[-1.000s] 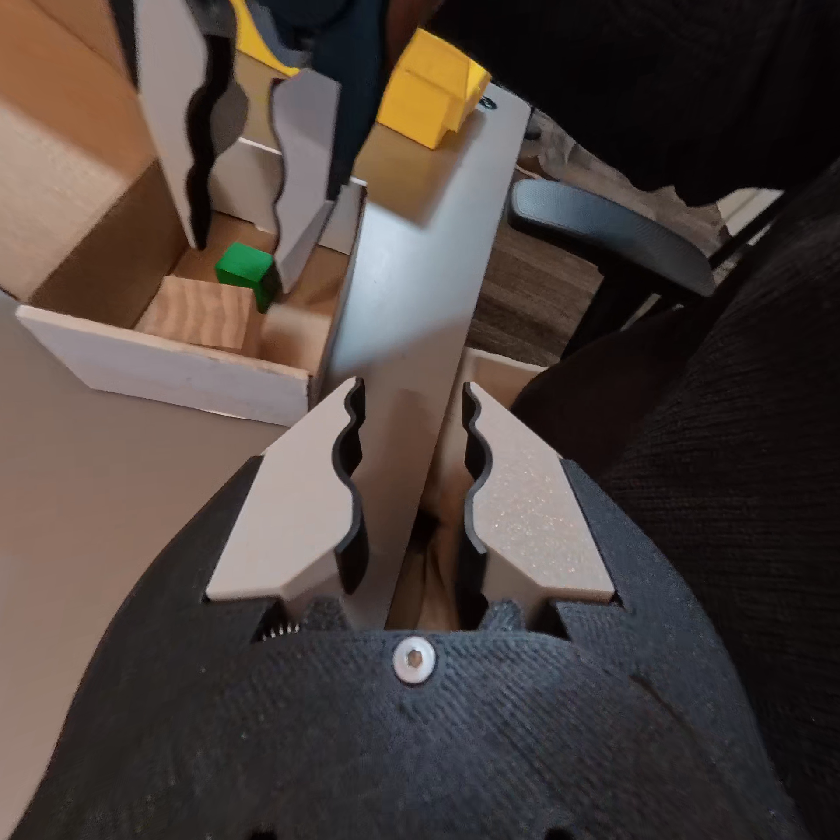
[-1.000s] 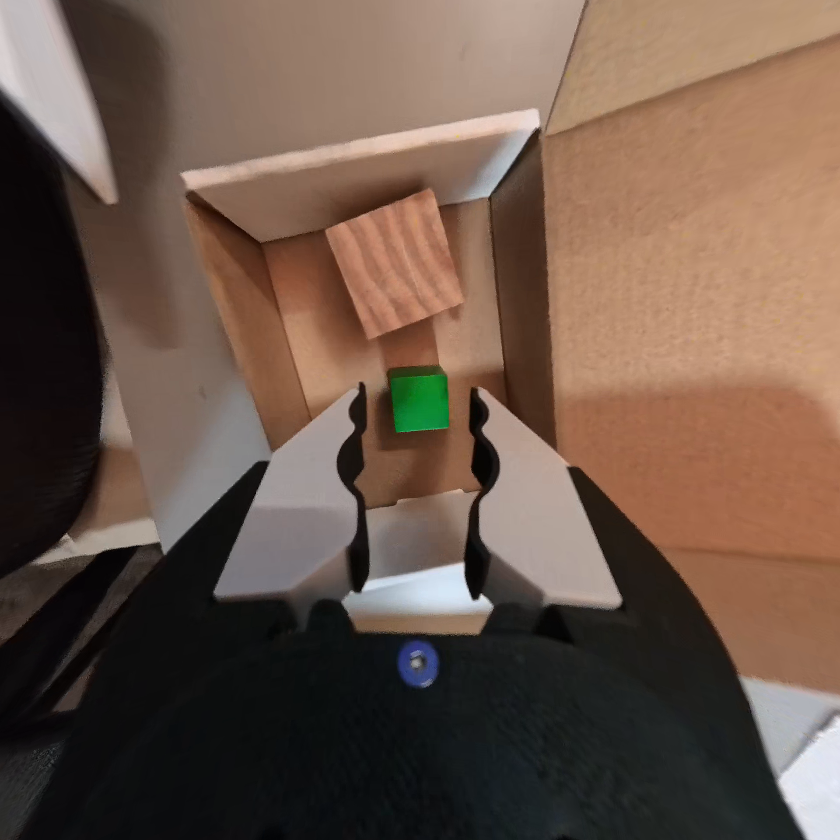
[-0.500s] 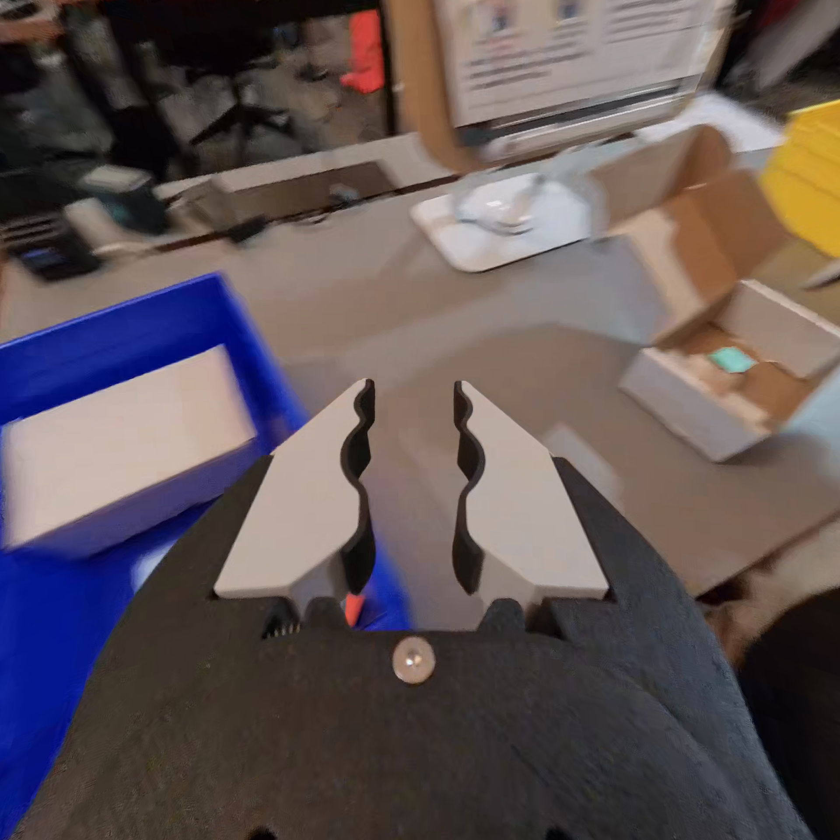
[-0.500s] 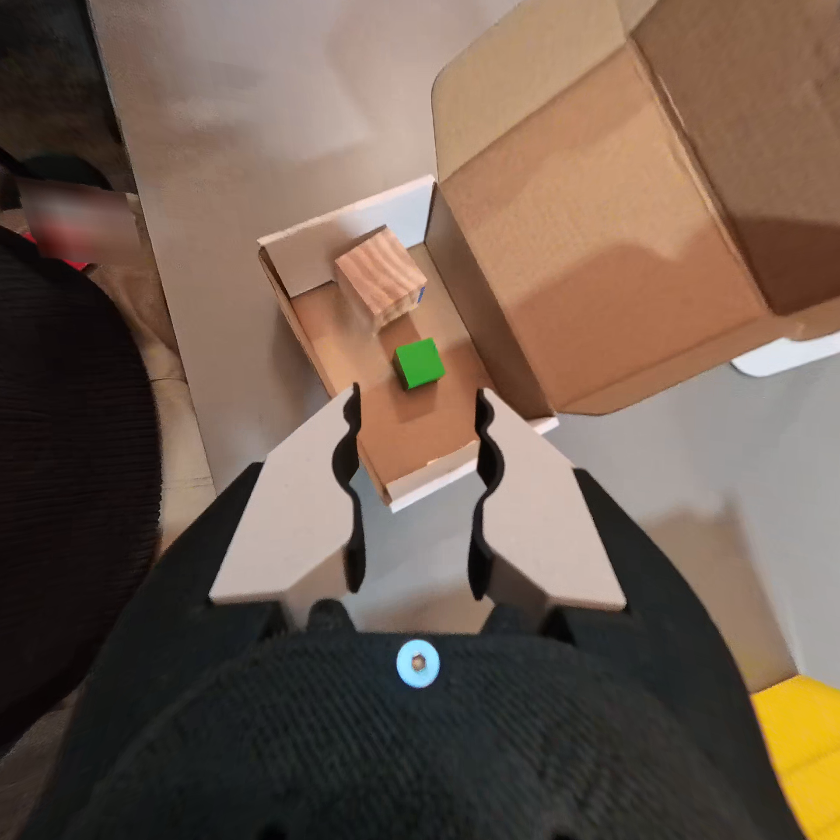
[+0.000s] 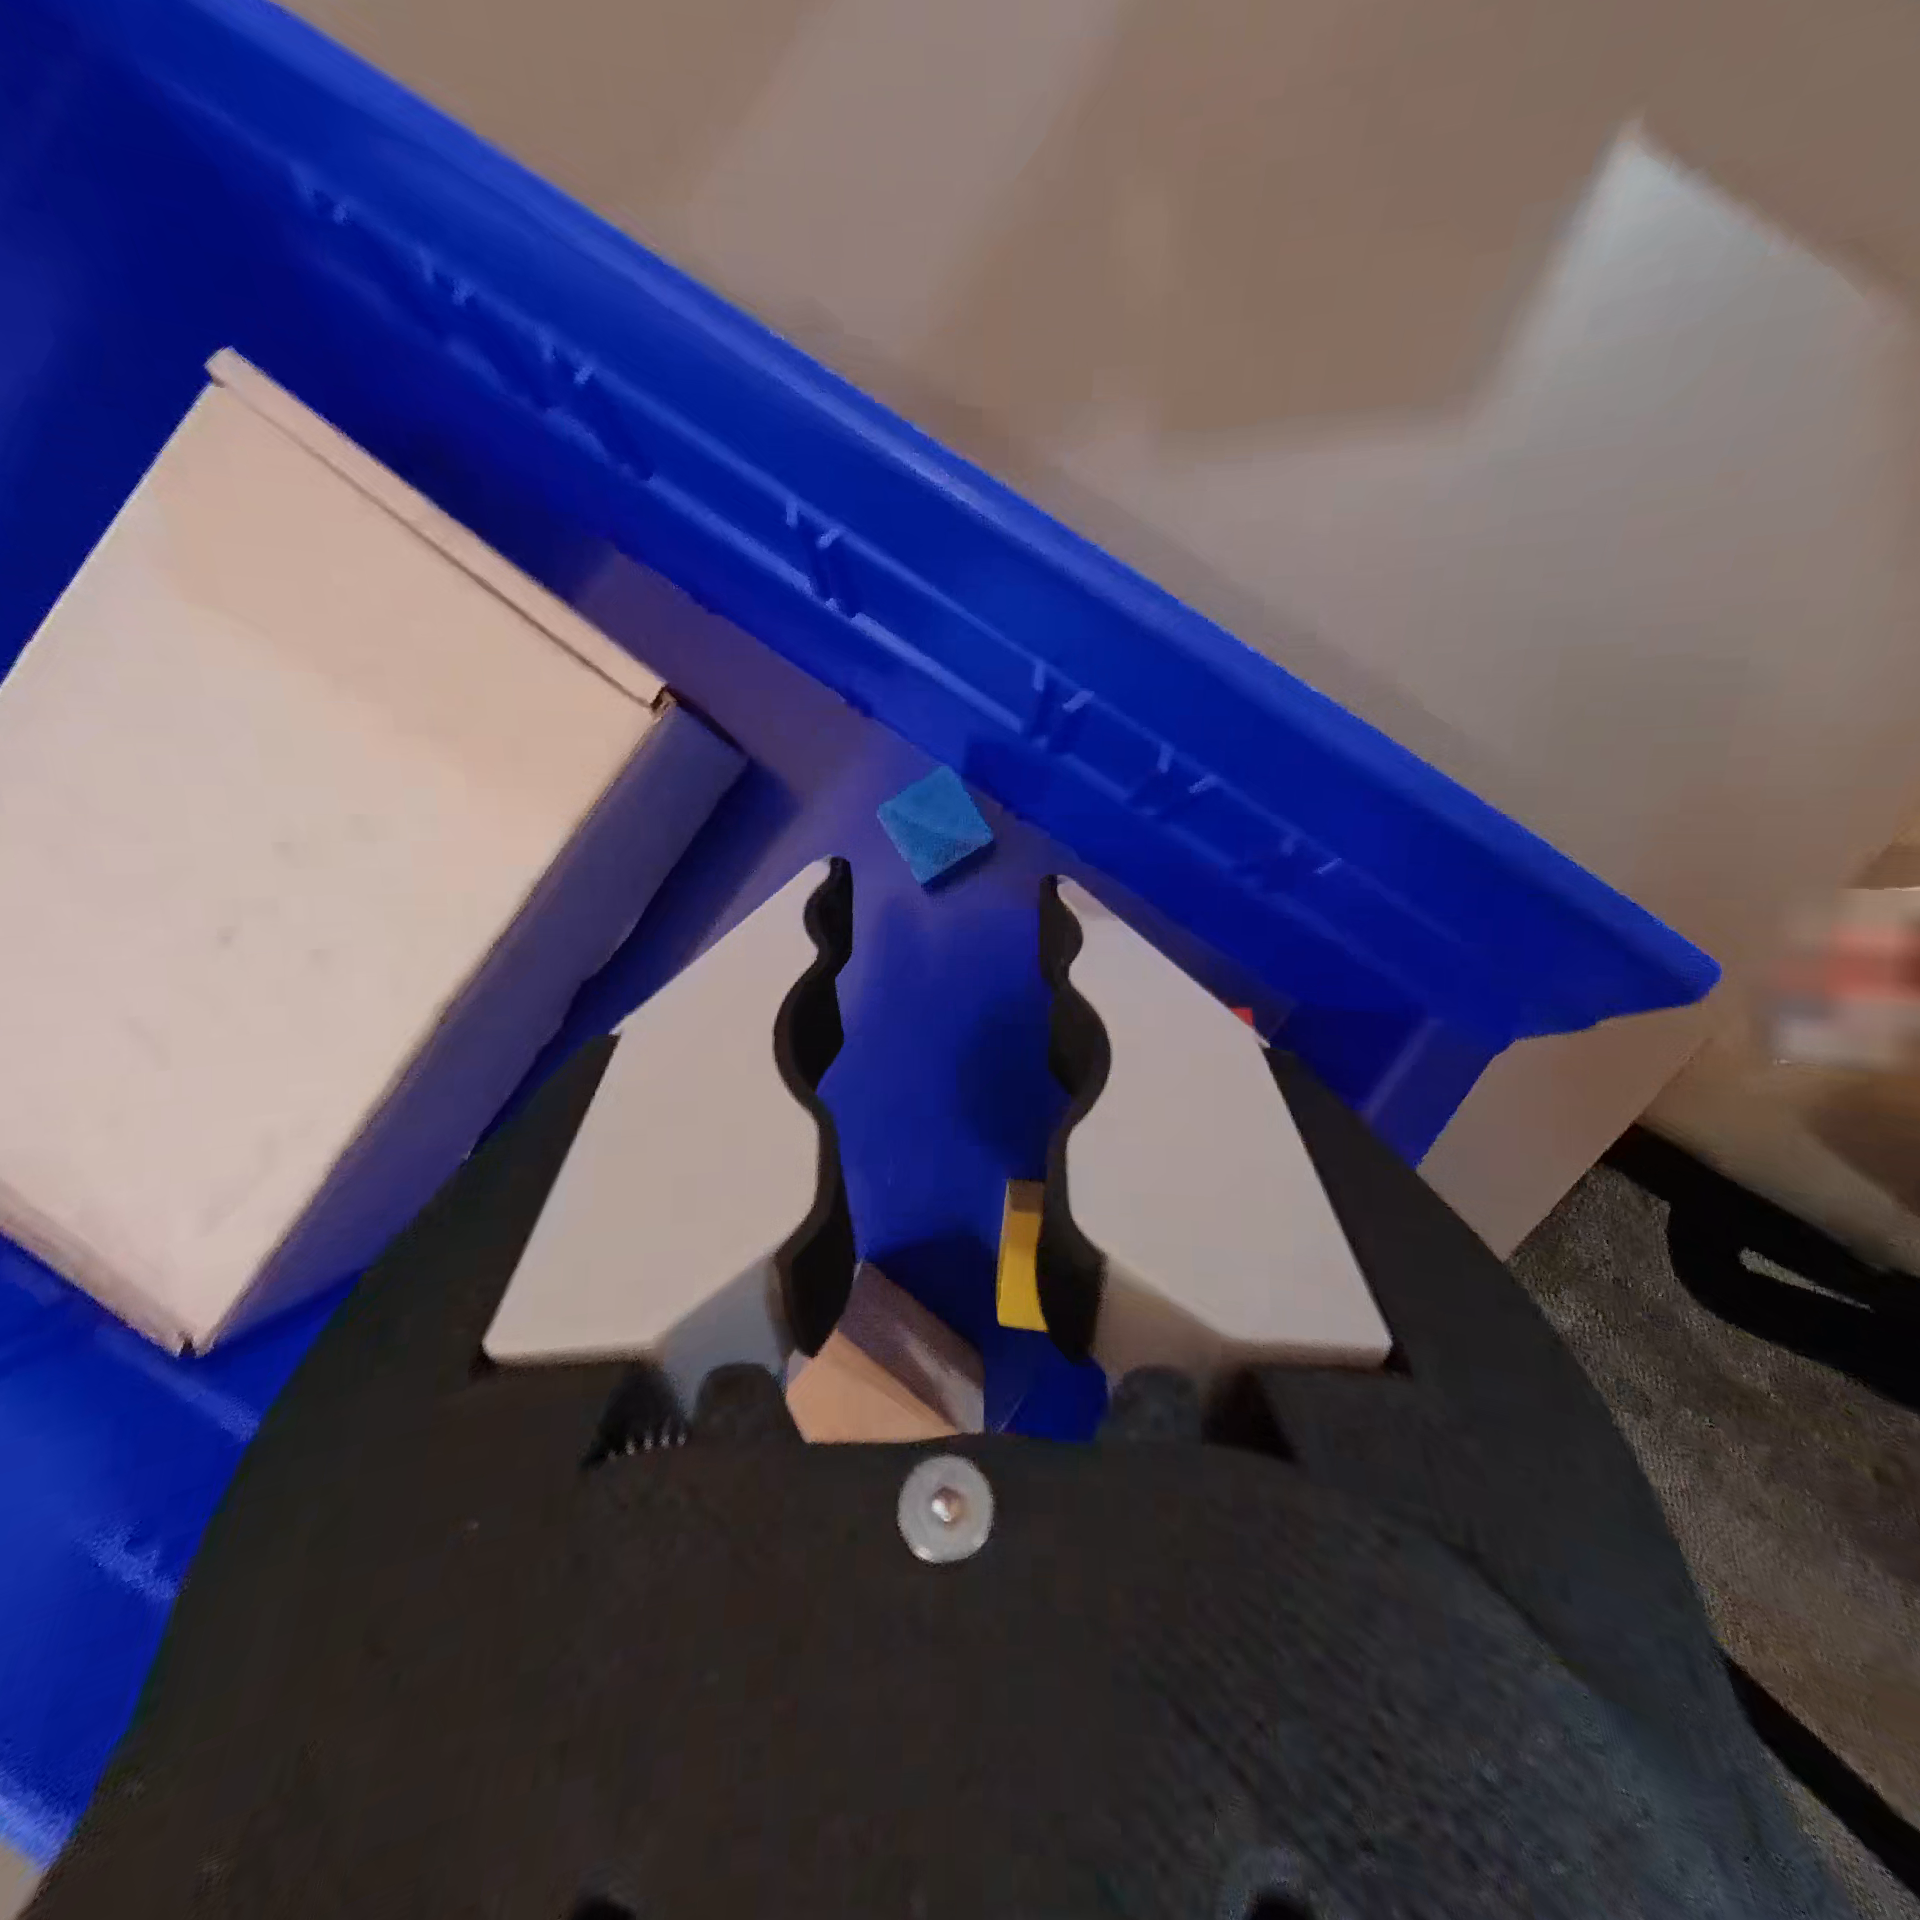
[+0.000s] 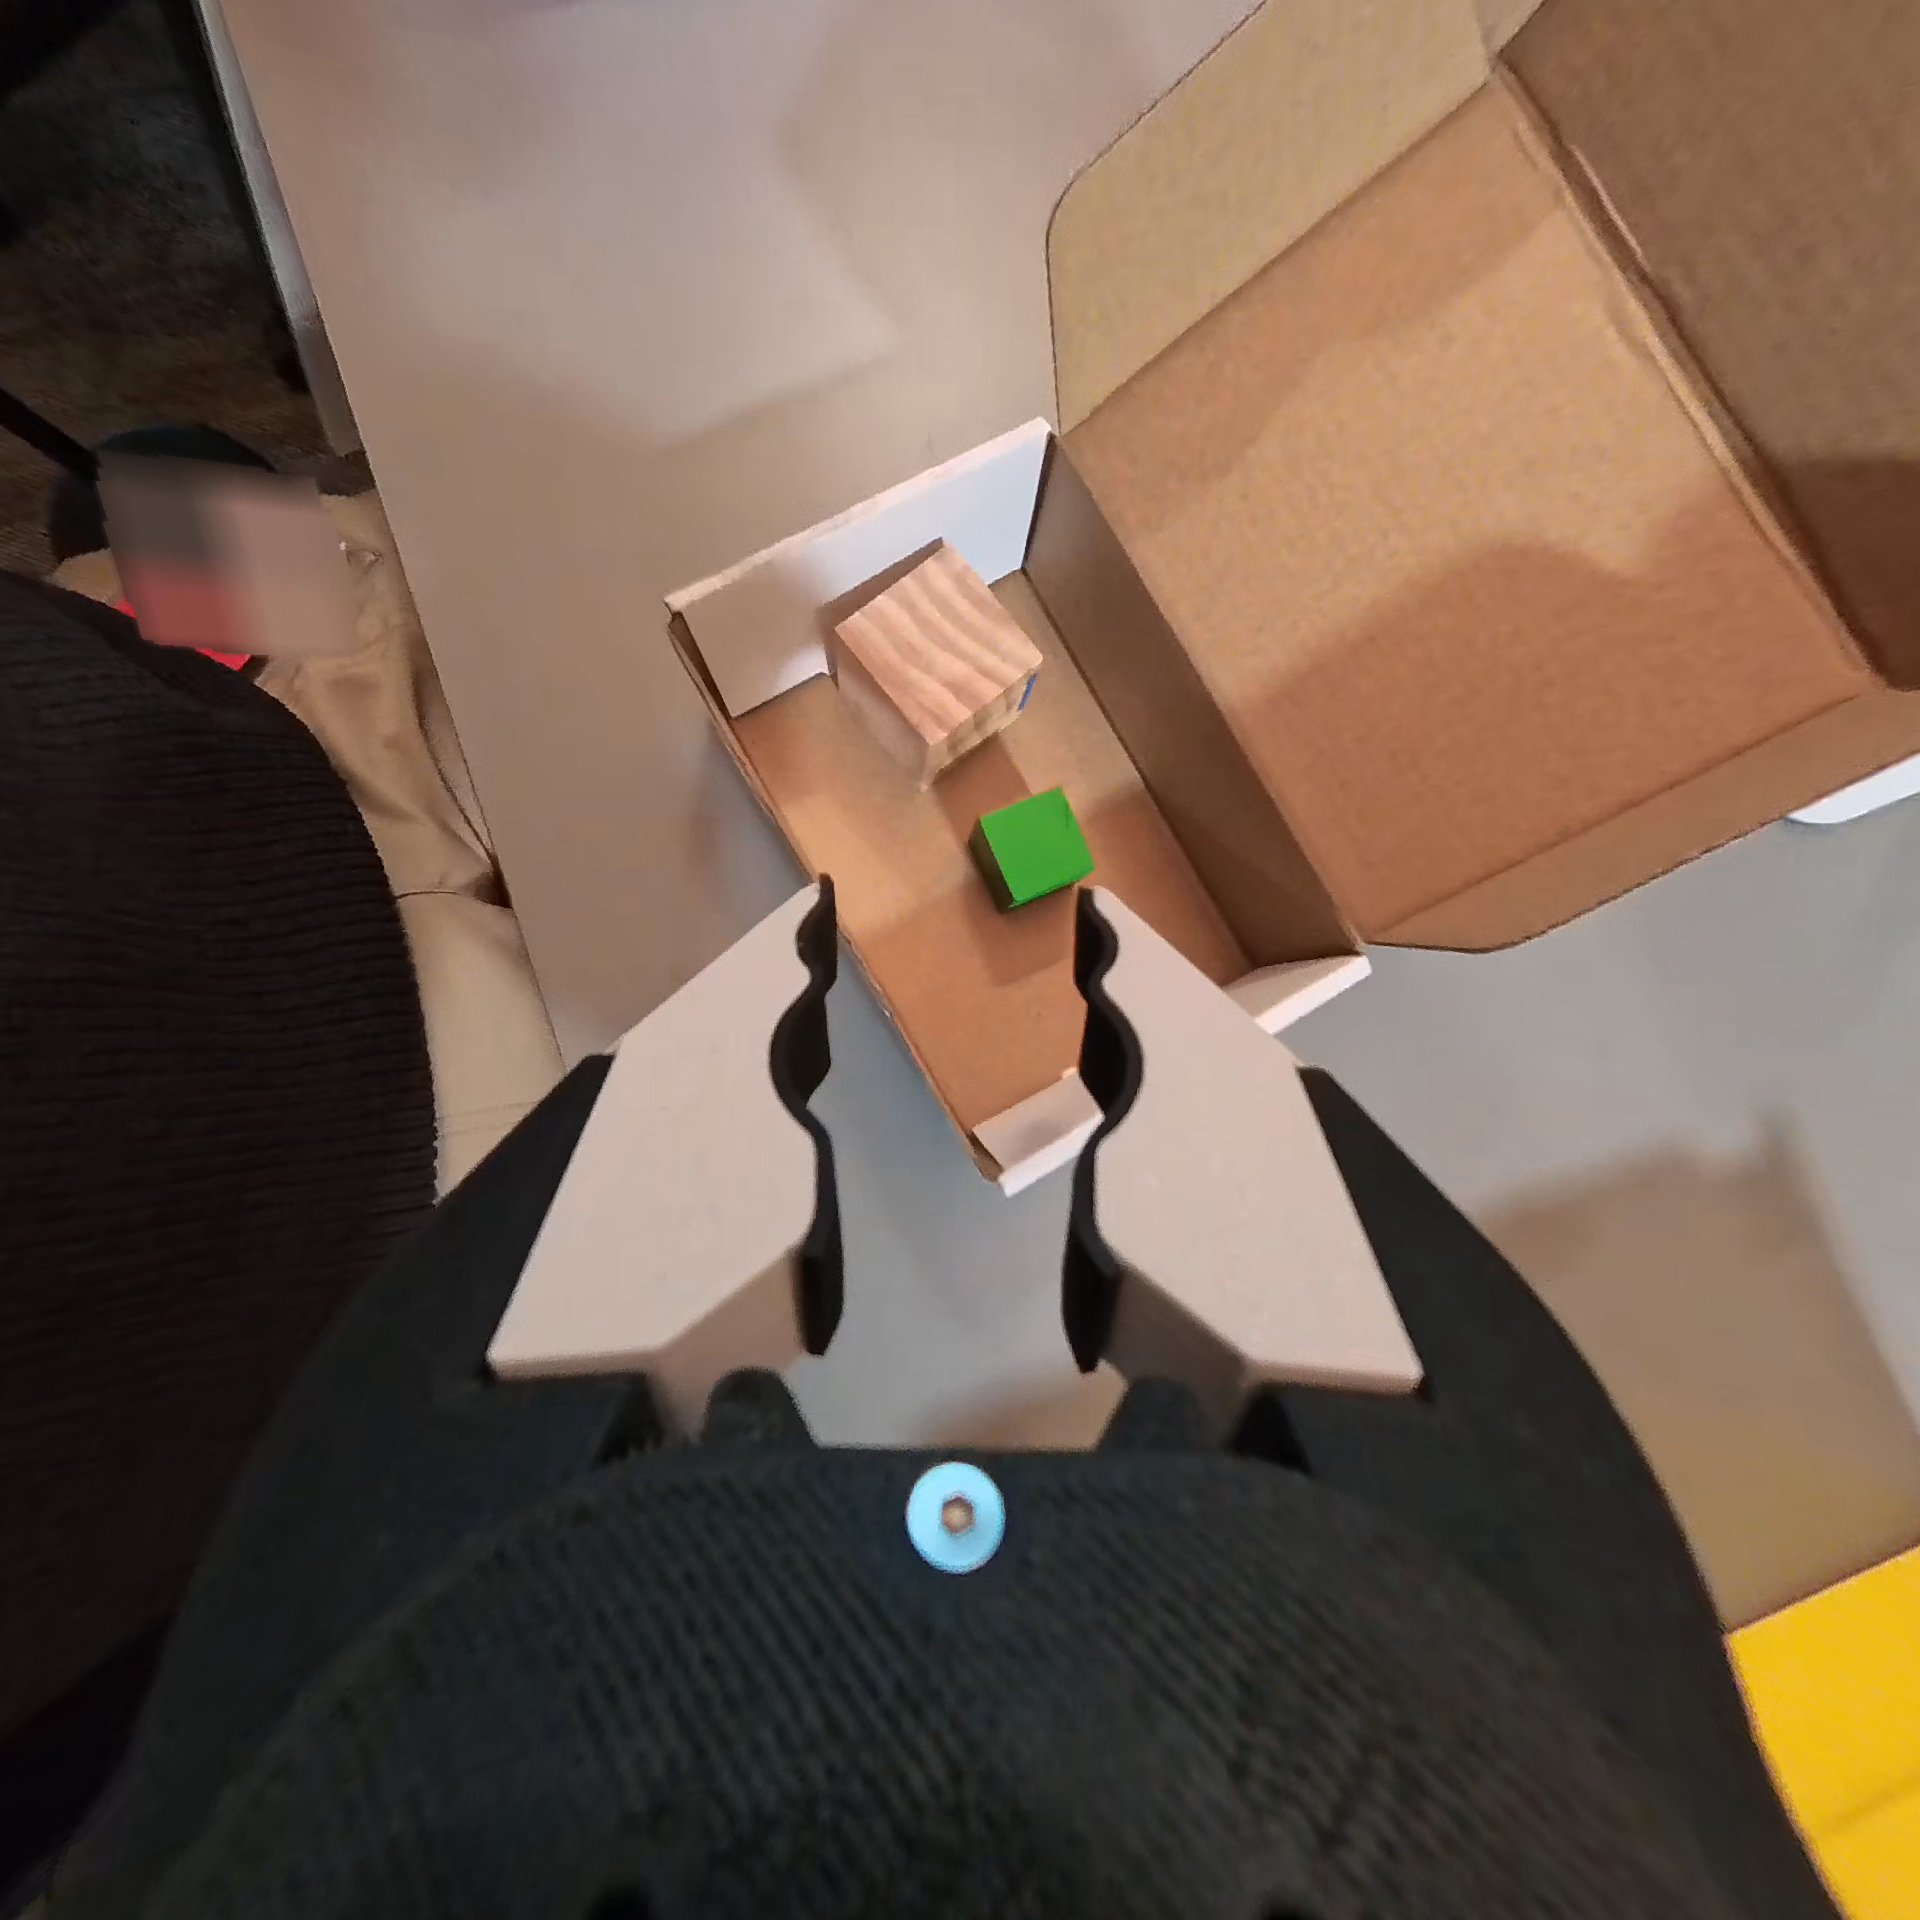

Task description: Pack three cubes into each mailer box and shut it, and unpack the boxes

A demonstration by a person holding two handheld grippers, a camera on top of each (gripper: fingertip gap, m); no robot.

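Note:
In the left wrist view my left gripper (image 5: 940,883) is open and empty above a blue bin (image 5: 935,582). A small blue cube (image 5: 933,826) lies just beyond the fingertips. A yellow cube (image 5: 1020,1252) and a wooden cube (image 5: 883,1382) show between the fingers, lower in the bin. A closed white mailer box (image 5: 270,821) lies in the bin to the left. In the right wrist view my right gripper (image 6: 951,899) is open and empty above an open mailer box (image 6: 935,977). The box holds a wooden cube (image 6: 935,649) and a green cube (image 6: 1032,844).
The open box's brown lid (image 6: 1455,644) lies folded back to the right on the grey table (image 6: 623,260). A yellow bin (image 6: 1829,1787) sits at the lower right. A person's dark clothing (image 6: 177,935) is at the left, past the table edge. Spacing between my two grippers at the tips: around 45 cm.
My left gripper has swung from the open box's side over to the blue bin and dropped close above its cubes. My right gripper has risen and pulled back from the open box.

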